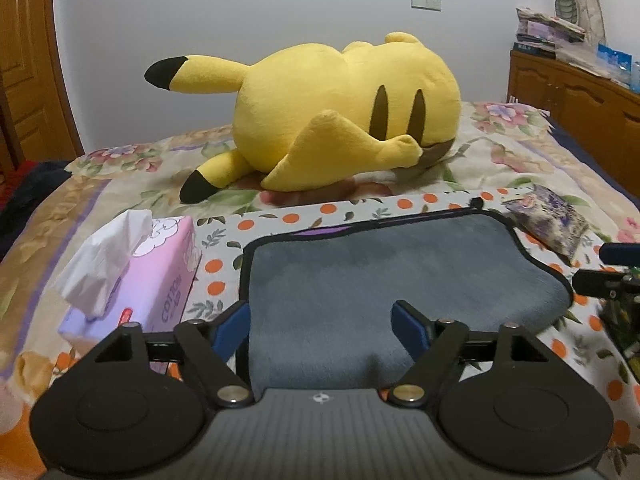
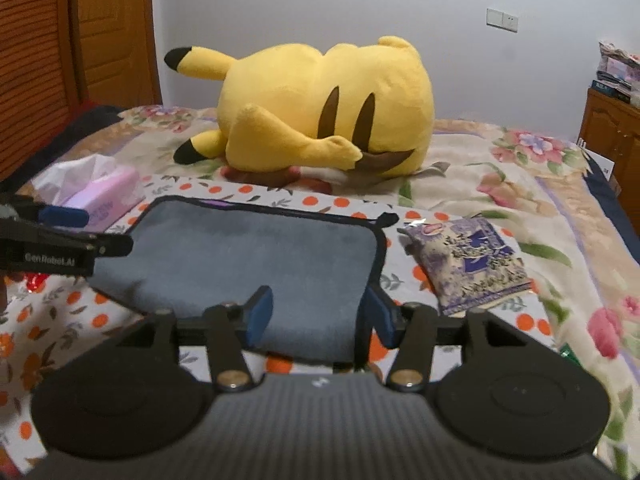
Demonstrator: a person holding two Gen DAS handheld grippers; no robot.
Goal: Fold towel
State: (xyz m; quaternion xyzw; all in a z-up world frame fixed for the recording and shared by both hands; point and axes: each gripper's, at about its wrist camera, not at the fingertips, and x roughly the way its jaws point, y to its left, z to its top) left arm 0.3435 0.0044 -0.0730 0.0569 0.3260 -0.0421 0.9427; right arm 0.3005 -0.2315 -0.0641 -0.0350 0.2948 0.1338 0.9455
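A grey towel (image 1: 384, 276) with black edging lies folded on an orange-dotted cloth on the bed; it also shows in the right wrist view (image 2: 248, 256). A purple layer peeks out at its far edge. My left gripper (image 1: 322, 326) is open, its blue pads straddling the towel's near left part. My right gripper (image 2: 318, 314) is open over the towel's near right corner. Neither holds anything. The left gripper shows at the left edge of the right wrist view (image 2: 64, 236); the right gripper shows at the right edge of the left wrist view (image 1: 608, 280).
A large yellow plush toy (image 1: 332, 116) lies behind the towel. A pink tissue box (image 1: 132, 276) stands to the left. A purple snack packet (image 2: 468, 264) lies to the right. A wooden cabinet (image 1: 580, 96) stands at the far right, a wooden door at the left.
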